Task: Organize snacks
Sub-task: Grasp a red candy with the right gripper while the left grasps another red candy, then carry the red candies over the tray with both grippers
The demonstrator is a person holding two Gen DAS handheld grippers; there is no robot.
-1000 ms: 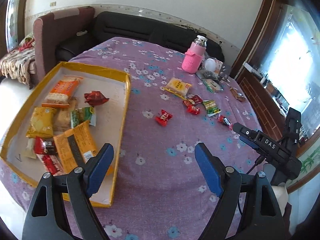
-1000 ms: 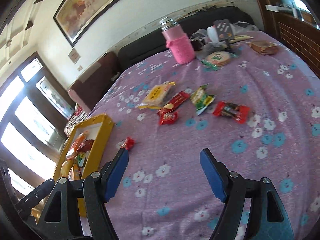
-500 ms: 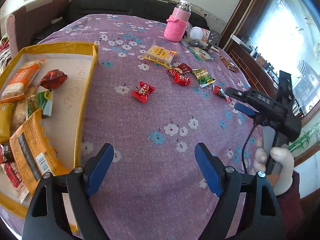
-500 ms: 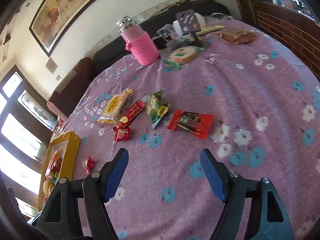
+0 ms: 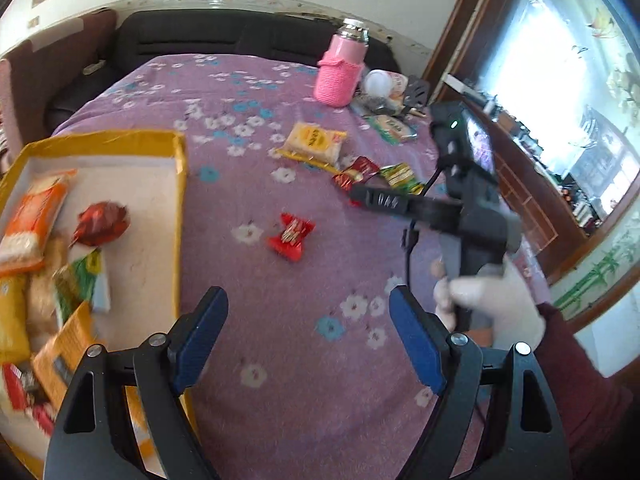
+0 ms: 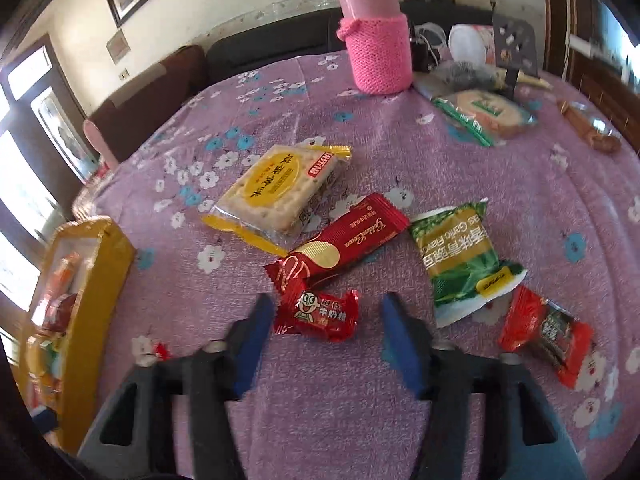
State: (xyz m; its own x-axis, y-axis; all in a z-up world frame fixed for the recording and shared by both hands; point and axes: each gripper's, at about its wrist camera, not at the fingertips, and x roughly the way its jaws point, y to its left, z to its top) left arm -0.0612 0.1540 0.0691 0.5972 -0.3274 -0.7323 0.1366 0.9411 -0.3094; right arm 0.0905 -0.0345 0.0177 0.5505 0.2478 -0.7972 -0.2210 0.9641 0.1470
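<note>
On the purple flowered tablecloth (image 6: 400, 152): snacks lie loose in front of you, and more sit in the yellow tray (image 5: 178, 168) at your left.
Your right gripper (image 6: 326, 314): the jaws are closing around the small red candy (image 6: 320, 314); the candy sits between the blue pads, the left pad just beside its wrapper end, the right pad apart from it, so nothing is gripped.
Candy's neighbours: the long red bar (image 6: 344, 240) touches its far end; the cracker pack (image 6: 276, 188) lies beyond that, the green pea packet (image 6: 460, 256) to the right, and a red-and-black wrapper (image 6: 548, 332) further right.
Your left gripper (image 5: 308, 334): jaws spread wide, nothing between them, hanging over bare cloth beside the tray's edge.
Ahead of your left gripper: a red bow-shaped candy (image 5: 291, 236) lies alone on the cloth.
Tray contents: an orange pack (image 5: 34, 216), a dark red wrapper (image 5: 100, 222) and several more, blurred.
Far side: a bottle in a pink knitted sleeve (image 6: 378, 52) stands upright.
Your right hand (image 5: 496, 304): gloved in white, wrapped round the right gripper's handle.
</note>
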